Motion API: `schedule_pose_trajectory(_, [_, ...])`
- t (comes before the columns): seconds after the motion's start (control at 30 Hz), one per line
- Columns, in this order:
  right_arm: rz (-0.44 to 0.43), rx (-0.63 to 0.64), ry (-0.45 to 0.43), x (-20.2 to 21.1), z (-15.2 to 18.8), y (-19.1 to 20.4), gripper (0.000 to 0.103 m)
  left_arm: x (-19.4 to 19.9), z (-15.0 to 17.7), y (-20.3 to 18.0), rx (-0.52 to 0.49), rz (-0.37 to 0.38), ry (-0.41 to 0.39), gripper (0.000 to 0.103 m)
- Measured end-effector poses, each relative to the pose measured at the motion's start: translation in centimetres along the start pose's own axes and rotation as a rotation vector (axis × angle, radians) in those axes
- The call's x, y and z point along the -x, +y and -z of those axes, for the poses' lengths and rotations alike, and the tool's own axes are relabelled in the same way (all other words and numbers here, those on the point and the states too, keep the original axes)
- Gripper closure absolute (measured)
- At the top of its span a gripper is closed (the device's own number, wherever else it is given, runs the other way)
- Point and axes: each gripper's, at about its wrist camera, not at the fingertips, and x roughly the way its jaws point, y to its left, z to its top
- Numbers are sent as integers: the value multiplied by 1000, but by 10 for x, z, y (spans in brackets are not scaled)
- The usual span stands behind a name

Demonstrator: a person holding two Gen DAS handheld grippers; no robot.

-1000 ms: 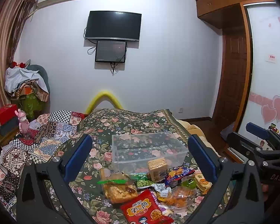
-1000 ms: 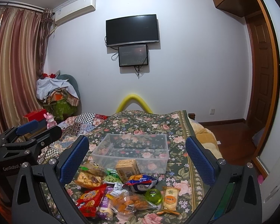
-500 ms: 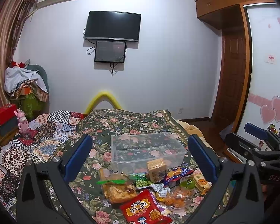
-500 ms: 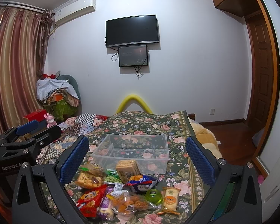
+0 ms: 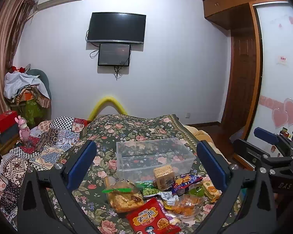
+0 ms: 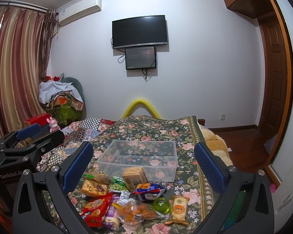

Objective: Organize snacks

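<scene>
A clear plastic bin [image 5: 154, 157] [image 6: 140, 158] stands empty on the floral bedspread. A pile of snack packets lies in front of it: a red packet [image 5: 152, 219] [image 6: 95, 207], a tan cracker block [image 5: 164, 176] [image 6: 134, 177], a blue packet [image 5: 185, 181] [image 6: 149, 192], a green jelly cup [image 6: 161, 204], a clear bag of orange snacks [image 6: 138, 211]. My left gripper [image 5: 146, 165] is open and empty above the pile. My right gripper [image 6: 142, 165] is open and empty, also above the pile. Each gripper shows at the edge of the other's view.
The bed [image 5: 127, 130] carries a floral cover and a patchwork quilt [image 5: 39, 150] on the left. A yellow foam arch [image 5: 107, 105] stands at its far end. A cluttered chair [image 6: 60, 97] and curtains are left; a wardrobe door [image 5: 279, 97] is right.
</scene>
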Motion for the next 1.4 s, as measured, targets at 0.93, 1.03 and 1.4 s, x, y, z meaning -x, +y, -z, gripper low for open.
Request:
schedule_pose_trajectory(0.93, [42, -43, 364, -58, 74, -52, 17, -93, 92, -1, -78, 83, 456, 14])
schedule_pose_trajectory(1.03, [54, -49, 397, -62, 82, -58, 18, -100, 107, 0, -78, 84, 510, 14])
schedule_pose_trajectory(1.4, [99, -88, 506, -86, 103, -75, 25, -112, 150, 17, -102, 52, 661, 13])
